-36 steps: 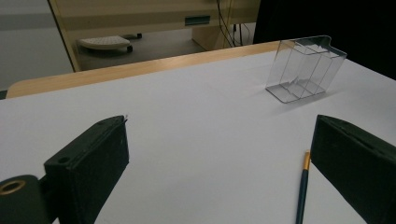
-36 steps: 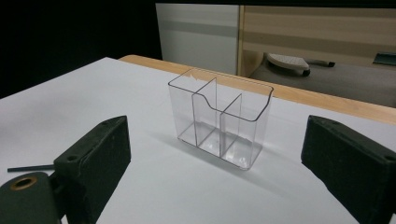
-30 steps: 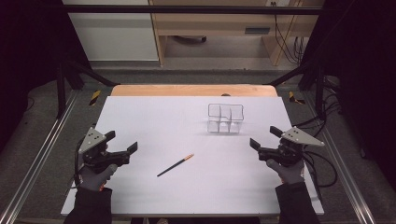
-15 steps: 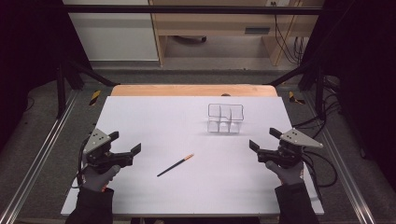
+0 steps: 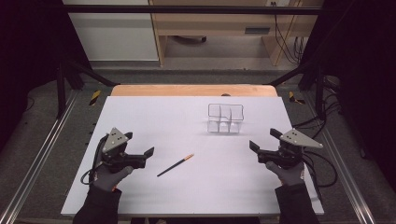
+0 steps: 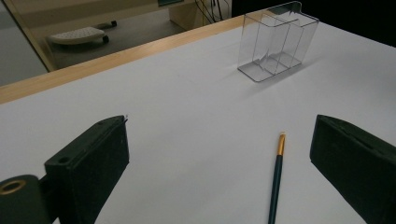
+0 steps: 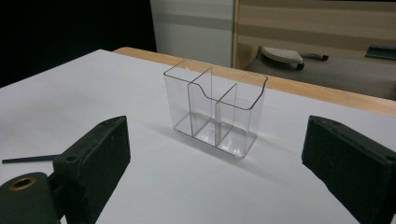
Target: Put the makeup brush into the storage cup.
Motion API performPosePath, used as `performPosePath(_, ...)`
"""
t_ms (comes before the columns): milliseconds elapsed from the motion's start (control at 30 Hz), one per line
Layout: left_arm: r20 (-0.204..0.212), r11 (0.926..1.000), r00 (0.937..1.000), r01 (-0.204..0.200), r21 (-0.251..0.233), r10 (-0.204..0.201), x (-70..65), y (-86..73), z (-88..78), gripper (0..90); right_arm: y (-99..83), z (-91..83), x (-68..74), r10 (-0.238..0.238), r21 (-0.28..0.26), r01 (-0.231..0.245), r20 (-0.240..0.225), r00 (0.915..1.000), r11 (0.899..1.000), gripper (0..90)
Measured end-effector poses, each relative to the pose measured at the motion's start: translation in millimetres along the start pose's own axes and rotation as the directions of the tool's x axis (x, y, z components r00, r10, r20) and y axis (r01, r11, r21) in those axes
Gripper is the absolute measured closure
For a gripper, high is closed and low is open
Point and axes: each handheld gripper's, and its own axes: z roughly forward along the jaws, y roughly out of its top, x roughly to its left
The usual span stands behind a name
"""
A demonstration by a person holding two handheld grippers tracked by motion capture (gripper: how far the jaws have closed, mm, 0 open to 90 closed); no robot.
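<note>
Left tool [image 5: 140, 157] held low at the near left in a gloved left hand [image 5: 109, 175], dark sleeve entering from the bottom edge, jaws spread wide and pointing right and slightly forward. Right tool [image 5: 258, 150] held at the near right in a gloved right hand [image 5: 289, 171], jaws likewise wide apart, aimed left. Both empty, gripping nothing.

Clear glossy plastic organizer [image 7: 215, 109], matt white table [image 5: 187, 116], wooden edge [image 5: 191, 90]
</note>
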Motion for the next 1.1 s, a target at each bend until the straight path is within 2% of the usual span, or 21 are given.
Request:
performPosePath(233,0.020,0.9986,0.9992,-0.036,0.040,0.036,-3.1,5.2,7.2,4.2,0.0,-1.3,0.6,0.003,0.002,-0.003,0.004,1.0000,1.000,8.3)
performPosePath(500,0.038,0.9904,0.9949,-0.096,0.099,0.093,-7.8,13.2,14.1,4.6,-0.7,0.5,2.6,-0.002,0.010,0.002,-0.006,1.0000,1.000,8.4)
performPosePath(633,0.058,0.9872,0.9931,-0.108,0.117,0.102,-11.0,17.3,19.1,4.9,-0.3,0.2,2.7,0.001,0.008,-0.001,-0.008,1.0000,1.000,8.5)
performPosePath(800,0.079,0.9762,0.9883,-0.142,0.164,0.130,-15.8,19.3,28.7,5.5,-0.1,0.5,3.1,0.000,0.011,0.000,-0.010,0.9999,1.000,8.7)
performPosePath(833,0.079,0.9762,0.9883,-0.142,0.164,0.130,-15.8,19.3,28.7,5.6,-0.1,0.7,3.3,0.000,0.013,0.000,-0.012,0.9999,1.000,8.7)
performPosePath(900,0.094,0.9683,0.9849,-0.161,0.191,0.146,-19.1,20.6,34.7,5.7,-0.2,1.2,3.7,0.002,0.014,-0.001,-0.016,0.9999,1.000,8.9)
performPosePath(1100,0.120,0.9546,0.9785,-0.192,0.228,0.168,-25.4,22.7,45.3,6.3,-0.8,2.7,4.6,-0.003,0.029,0.003,-0.016,0.9999,1.000,8.8)
